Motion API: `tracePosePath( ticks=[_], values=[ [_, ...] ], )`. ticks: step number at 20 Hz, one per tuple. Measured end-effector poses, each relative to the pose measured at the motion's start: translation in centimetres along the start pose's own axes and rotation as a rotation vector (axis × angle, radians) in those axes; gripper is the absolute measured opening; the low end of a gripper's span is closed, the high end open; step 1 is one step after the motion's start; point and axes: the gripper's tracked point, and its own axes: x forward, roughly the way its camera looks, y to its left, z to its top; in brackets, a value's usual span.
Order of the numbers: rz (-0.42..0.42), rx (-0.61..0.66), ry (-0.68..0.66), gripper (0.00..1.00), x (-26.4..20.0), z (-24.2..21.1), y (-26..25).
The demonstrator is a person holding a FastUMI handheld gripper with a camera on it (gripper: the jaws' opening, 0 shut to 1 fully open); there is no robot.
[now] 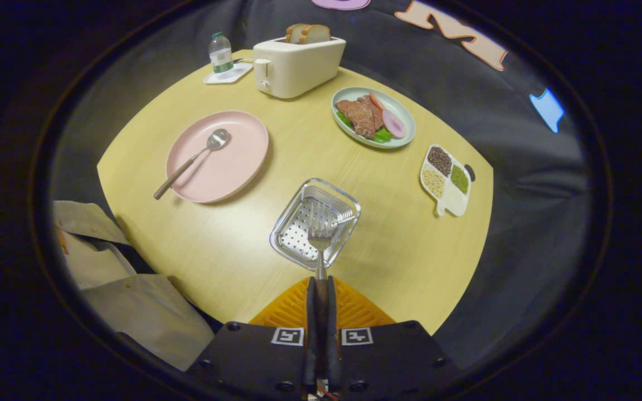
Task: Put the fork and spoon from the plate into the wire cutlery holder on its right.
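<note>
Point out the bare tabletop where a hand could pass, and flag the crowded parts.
The gripper is shut on the fork over the wire holder. Bare wood lies between the holder and the pink plate, and between the holder and the grain tray. The far side is crowded: toaster, food plate, bottle.

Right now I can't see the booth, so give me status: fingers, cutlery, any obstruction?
Fingers shut on fork, tines over wire holder. Spoon on pink plate. Nothing in the way.

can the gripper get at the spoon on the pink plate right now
Probably not yet: the gripper is shut on the fork over the wire holder. The spoon itself lies uncovered on the plate.
</note>
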Motion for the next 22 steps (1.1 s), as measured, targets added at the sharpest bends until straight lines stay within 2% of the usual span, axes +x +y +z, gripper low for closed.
tracePosePath(
  ticks=[3, 8, 9, 17, 19, 22],
  values=[
    [0.015, 0.01, -0.035, 0.56, 0.4, 1.1, 0.4],
    [-0.045, 0.067, -0.182, 0.97, -0.4, 3.8, 1.0],
    [-0.064, 0.087, -0.227, 1.0, -0.8, 4.5, 1.2],
    [-0.147, 0.389, -0.577, 0.99, -2.2, 9.8, 9.0],
    [-0.168, 0.423, -0.636, 0.99, -1.9, 10.5, 11.0],
    [-0.186, 0.462, -0.654, 0.99, -0.2, 10.9, 13.8]
  ],
)
